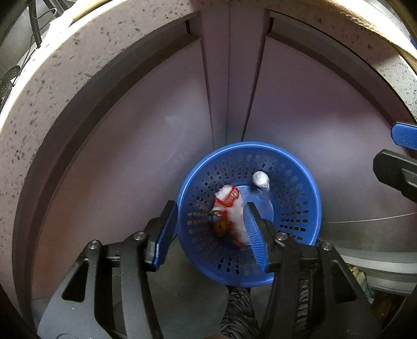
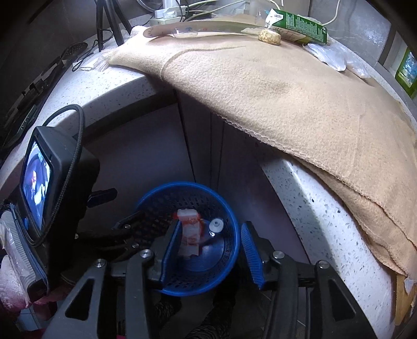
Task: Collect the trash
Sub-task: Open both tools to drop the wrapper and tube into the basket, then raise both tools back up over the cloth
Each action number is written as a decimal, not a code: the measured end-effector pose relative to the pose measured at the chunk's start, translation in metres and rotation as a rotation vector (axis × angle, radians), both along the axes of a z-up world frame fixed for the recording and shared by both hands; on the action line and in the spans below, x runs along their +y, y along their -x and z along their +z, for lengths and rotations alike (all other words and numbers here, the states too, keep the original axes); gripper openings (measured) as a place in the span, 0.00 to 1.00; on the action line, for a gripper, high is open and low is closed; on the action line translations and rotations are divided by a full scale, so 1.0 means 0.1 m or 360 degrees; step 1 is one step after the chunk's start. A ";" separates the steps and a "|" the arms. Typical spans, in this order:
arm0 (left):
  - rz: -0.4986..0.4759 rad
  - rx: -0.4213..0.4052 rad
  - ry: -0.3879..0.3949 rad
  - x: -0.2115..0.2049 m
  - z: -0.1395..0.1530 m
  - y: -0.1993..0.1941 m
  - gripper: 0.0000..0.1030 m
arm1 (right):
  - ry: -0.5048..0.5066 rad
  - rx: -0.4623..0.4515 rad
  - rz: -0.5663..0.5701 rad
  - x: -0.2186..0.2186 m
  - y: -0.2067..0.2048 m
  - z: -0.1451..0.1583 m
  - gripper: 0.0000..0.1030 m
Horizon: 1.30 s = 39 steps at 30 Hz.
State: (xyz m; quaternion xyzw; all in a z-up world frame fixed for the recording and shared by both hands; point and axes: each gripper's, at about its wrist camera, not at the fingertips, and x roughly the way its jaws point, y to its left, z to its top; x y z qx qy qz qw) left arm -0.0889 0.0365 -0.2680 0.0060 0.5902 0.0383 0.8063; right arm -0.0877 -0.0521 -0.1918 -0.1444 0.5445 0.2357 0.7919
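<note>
Crumpled red-and-white wrapper lies in blue basket.

text: none legible | green carton: fine print, too small to read | red-and-white wrapper in blue basket: markings blurred

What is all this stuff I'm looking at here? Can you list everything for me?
basket: one, blue, perforated, on the floor by the cabinet
wrapper: one, white and red, inside the basket
small round piece: one, white, inside the basket
cloth: one, beige, draped over the counter edge
carton: one, green, lying on the cloth at the back
lumpy object: one, tan, beside the carton
plastic bag: one, clear, on the counter
counter: one, speckled white
left gripper: one, black with blue pads, open above the basket
right gripper: one, same colours, open above the basket
</note>
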 end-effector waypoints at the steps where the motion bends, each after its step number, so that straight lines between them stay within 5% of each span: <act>1: 0.0000 0.0000 0.0005 0.00 0.01 0.01 0.52 | -0.0004 0.0002 -0.0001 -0.02 0.00 0.01 0.48; 23: -0.0011 -0.0122 -0.0007 0.09 0.42 0.06 0.52 | -0.0175 -0.0017 0.0017 -0.29 0.01 0.45 0.52; 39: 0.0018 -0.0416 -0.0011 0.12 1.40 -0.14 0.52 | -0.0388 -0.0191 -0.0013 -0.79 -0.26 1.21 0.66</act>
